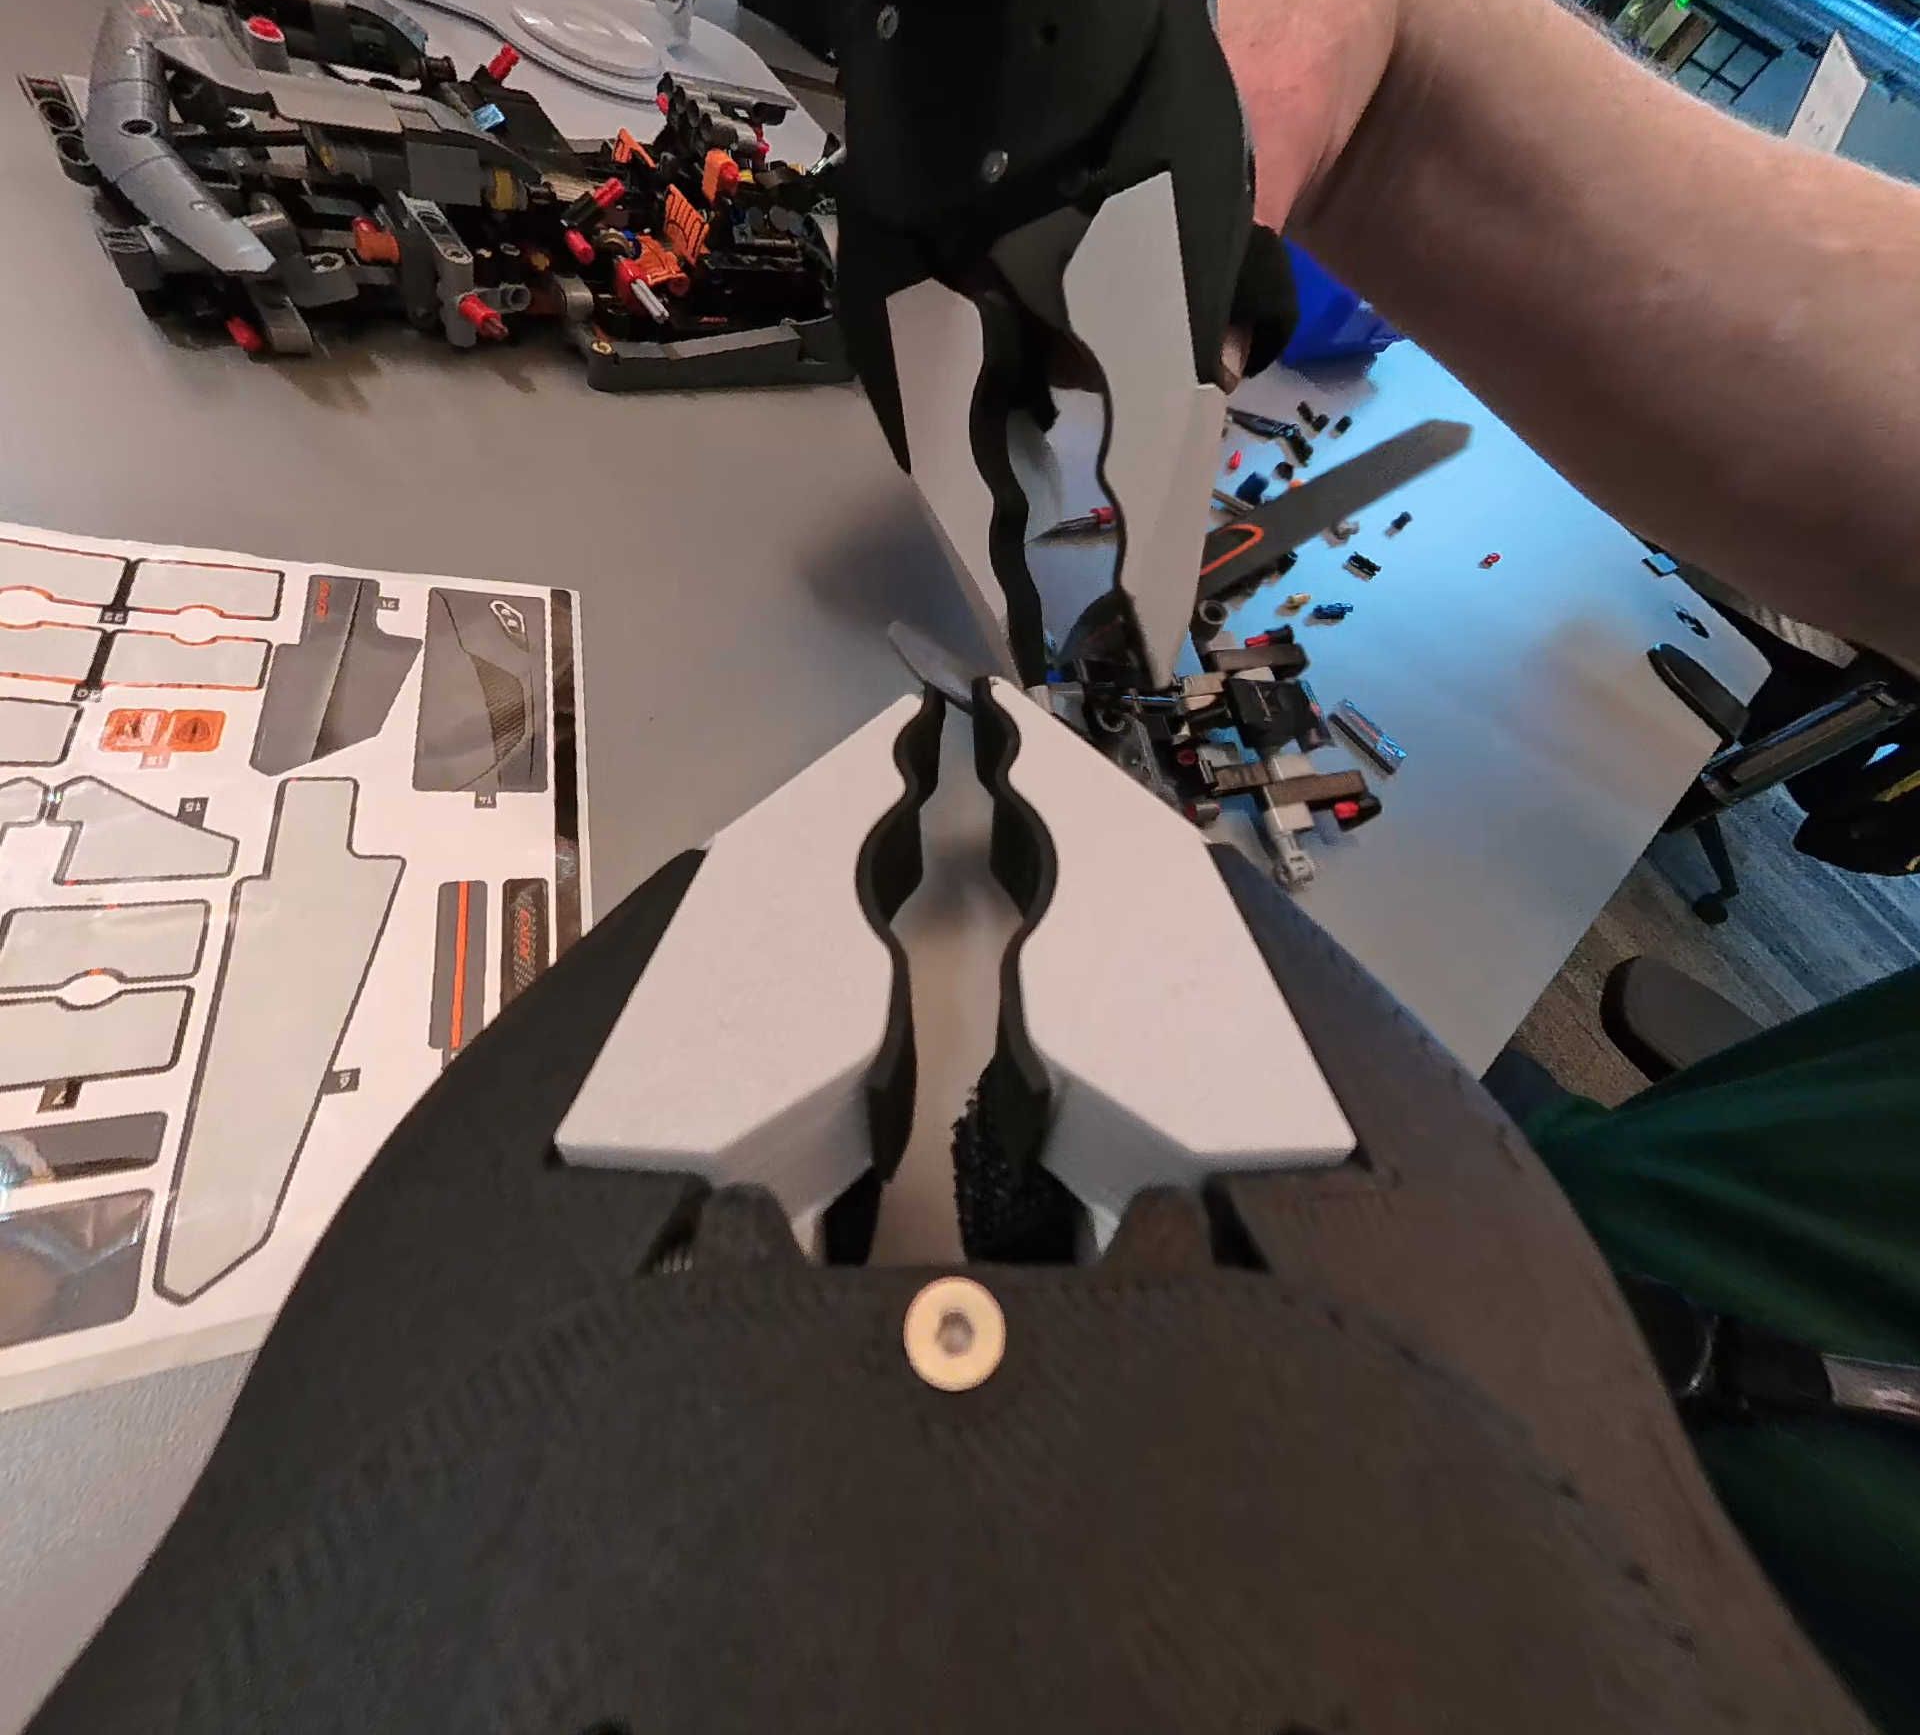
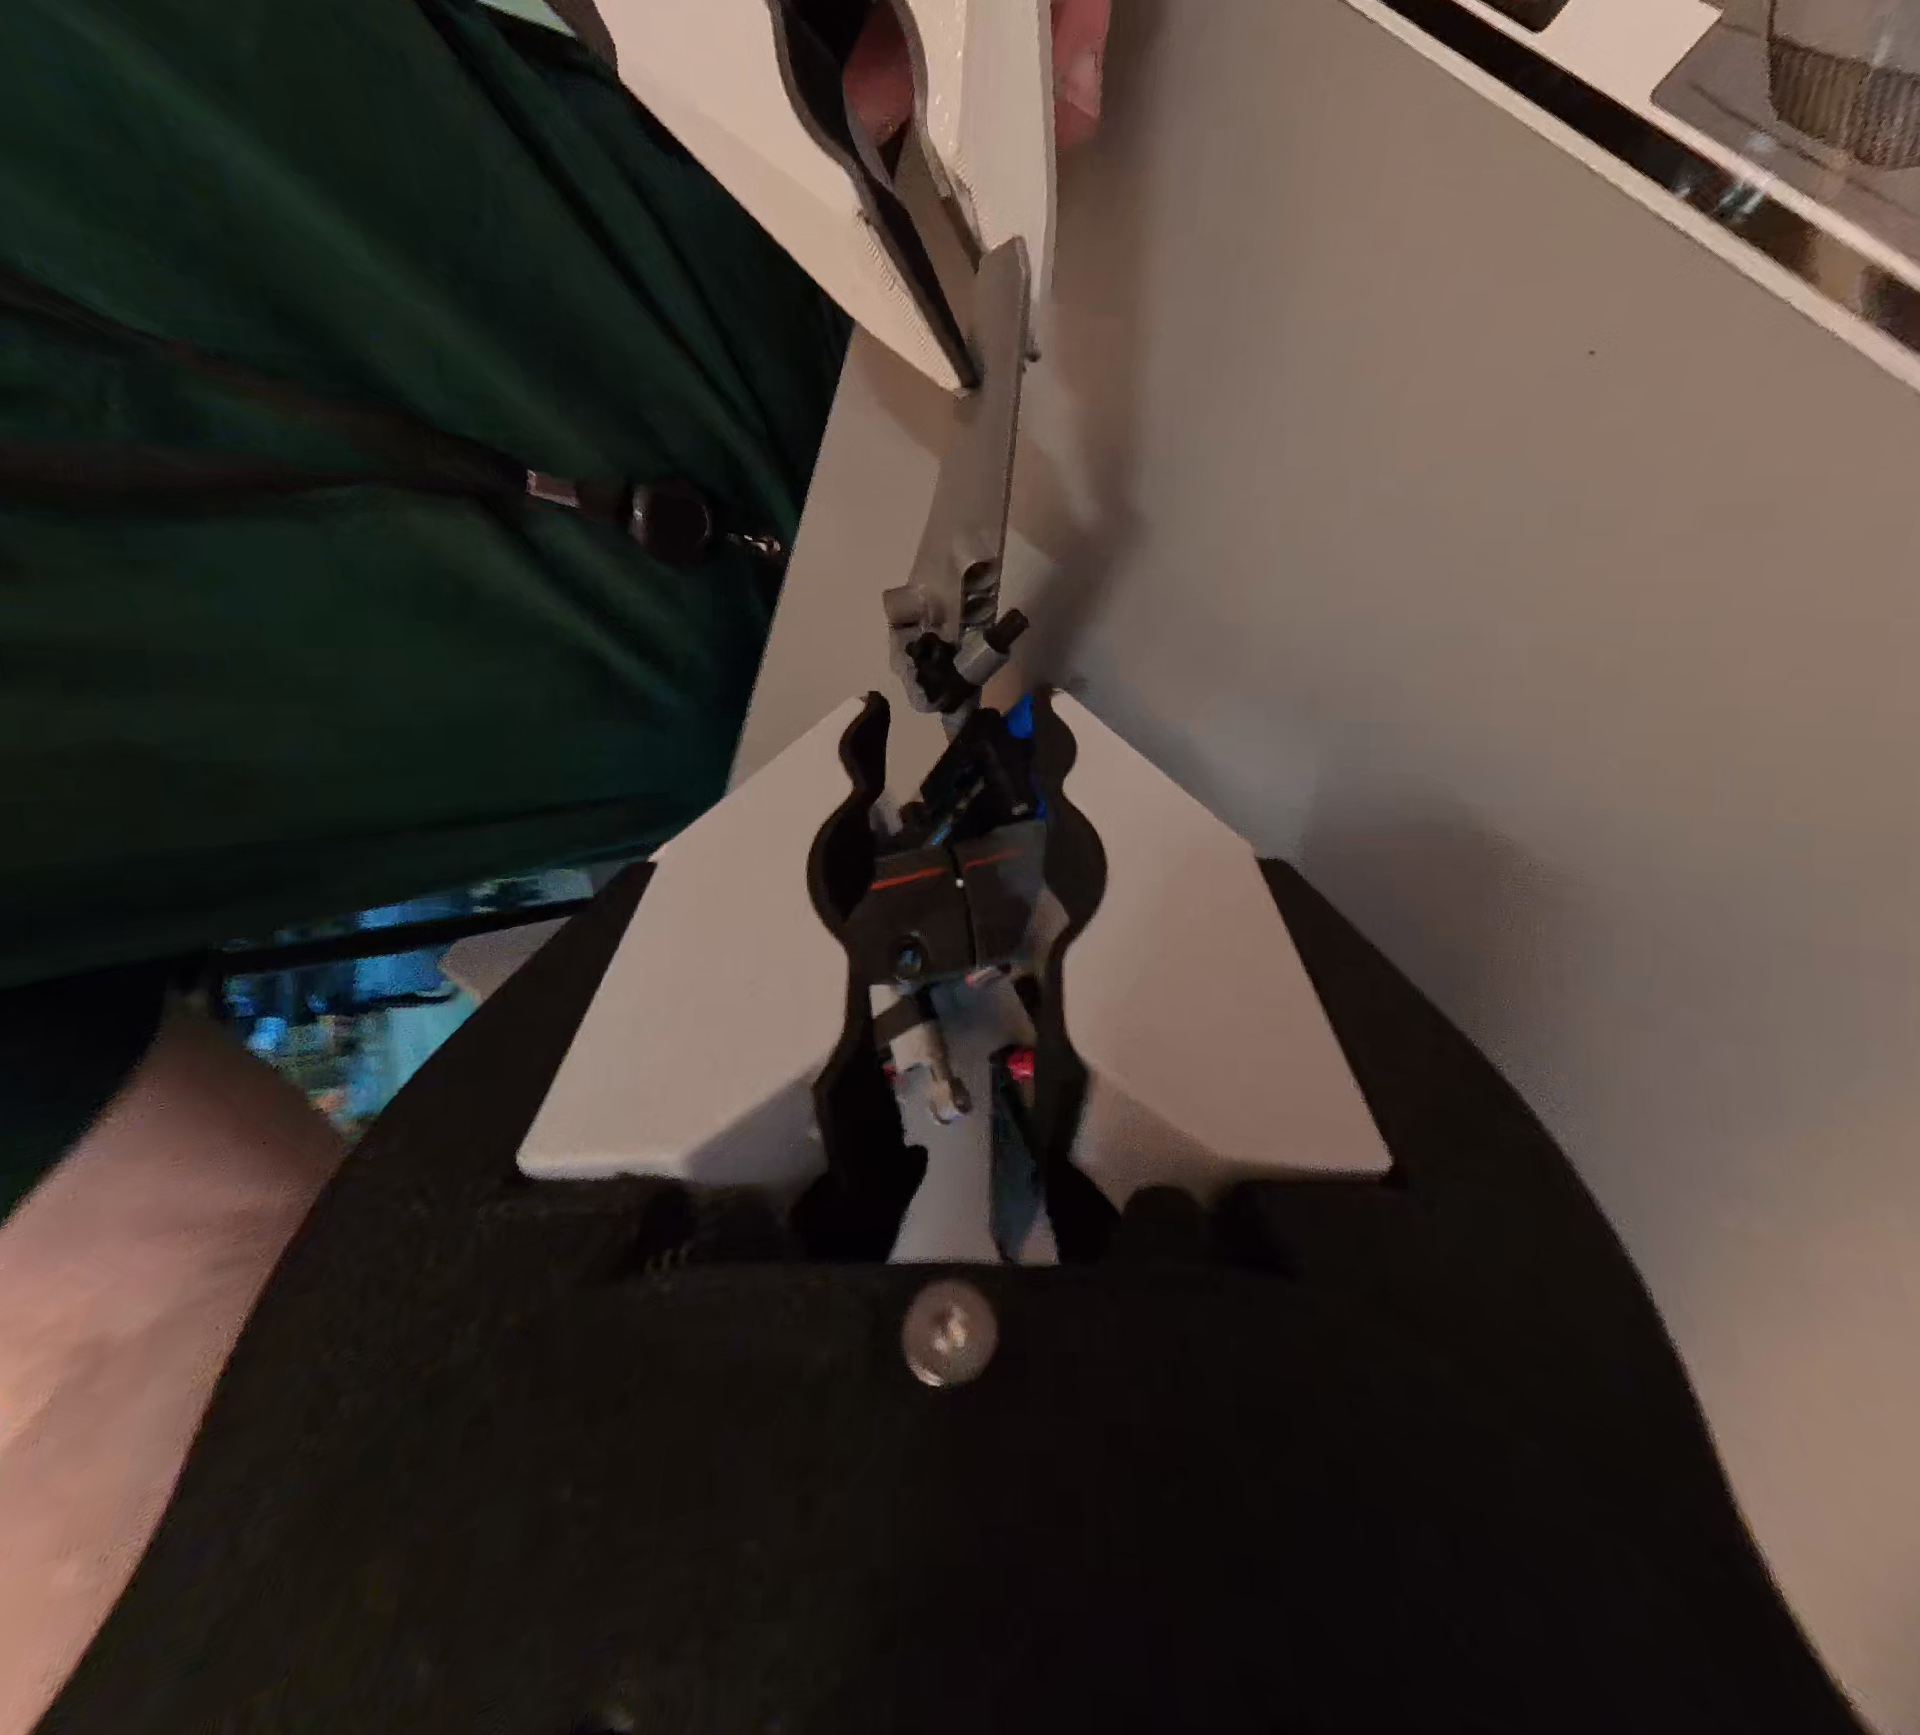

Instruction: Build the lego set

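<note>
The lego sub-assembly point(image 2: 961, 896), a small black cluster with an orange stripe and blue and red pins, sits clamped between the fingers of our right hand-held gripper point(image 2: 961, 709), above the grey bench point(image 2: 1403, 542). Our left hand-held gripper point(image 1: 961, 693) has its fingers drawn narrow onto a flat grey lego panel point(image 2: 982, 438), whose pinned end meets the sub-assembly. In the left wrist view, we see the right hand-held gripper pointing down from above, its tips close to ours. A large, partly built black and grey lego car point(image 1: 416, 179) lies farther back on the bench. A sticker sheet point(image 1: 260, 854) lies to our left, and loose lego pieces point(image 1: 1330, 542) are scattered to our right.
</note>
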`<state>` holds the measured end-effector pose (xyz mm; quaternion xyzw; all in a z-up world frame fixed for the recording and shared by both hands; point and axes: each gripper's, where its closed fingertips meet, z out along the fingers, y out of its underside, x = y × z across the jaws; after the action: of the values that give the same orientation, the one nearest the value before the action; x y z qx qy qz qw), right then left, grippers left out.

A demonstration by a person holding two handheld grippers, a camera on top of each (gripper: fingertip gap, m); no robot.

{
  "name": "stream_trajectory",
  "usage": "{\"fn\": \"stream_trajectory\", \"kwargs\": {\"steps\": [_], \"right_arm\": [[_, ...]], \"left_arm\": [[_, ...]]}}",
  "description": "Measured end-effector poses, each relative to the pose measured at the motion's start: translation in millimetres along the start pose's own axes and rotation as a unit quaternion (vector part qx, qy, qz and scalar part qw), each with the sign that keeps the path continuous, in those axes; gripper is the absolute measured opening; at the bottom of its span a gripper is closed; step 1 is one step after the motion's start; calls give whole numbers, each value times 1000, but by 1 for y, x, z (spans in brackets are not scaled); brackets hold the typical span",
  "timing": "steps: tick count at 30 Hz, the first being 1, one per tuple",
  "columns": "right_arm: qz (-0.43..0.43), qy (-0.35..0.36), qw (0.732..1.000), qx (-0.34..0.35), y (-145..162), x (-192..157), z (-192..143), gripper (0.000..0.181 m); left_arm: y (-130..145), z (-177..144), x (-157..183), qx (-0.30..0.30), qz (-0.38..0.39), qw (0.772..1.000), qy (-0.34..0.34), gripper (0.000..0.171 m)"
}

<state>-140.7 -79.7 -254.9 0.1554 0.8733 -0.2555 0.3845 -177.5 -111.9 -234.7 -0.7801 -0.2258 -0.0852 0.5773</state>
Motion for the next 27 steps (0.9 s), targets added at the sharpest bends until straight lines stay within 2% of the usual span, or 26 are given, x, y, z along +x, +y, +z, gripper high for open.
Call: {"fn": "stream_trajectory", "kwargs": {"steps": [5,12,21,24,27], "right_arm": [[-50,41,998,-16,2,9,2,19],[-73,41,996,6,-4,6,-1,11],[-63,35,997,41,-9,6,-4,12],[-74,36,996,45,-7,4,-5,23],[-85,35,995,42,-7,3,-4,23]], "left_arm": [[0,1,-1,-1,1,1000,-1,4],[-2,1,-5,2,-2,1000,-7,3],[-2,1,-7,1,-5,1000,-6,3],[-1,2,-6,-4,-3,1000,-5,3],[-1,2,-6,-4,-1,1000,-5,3]]}}
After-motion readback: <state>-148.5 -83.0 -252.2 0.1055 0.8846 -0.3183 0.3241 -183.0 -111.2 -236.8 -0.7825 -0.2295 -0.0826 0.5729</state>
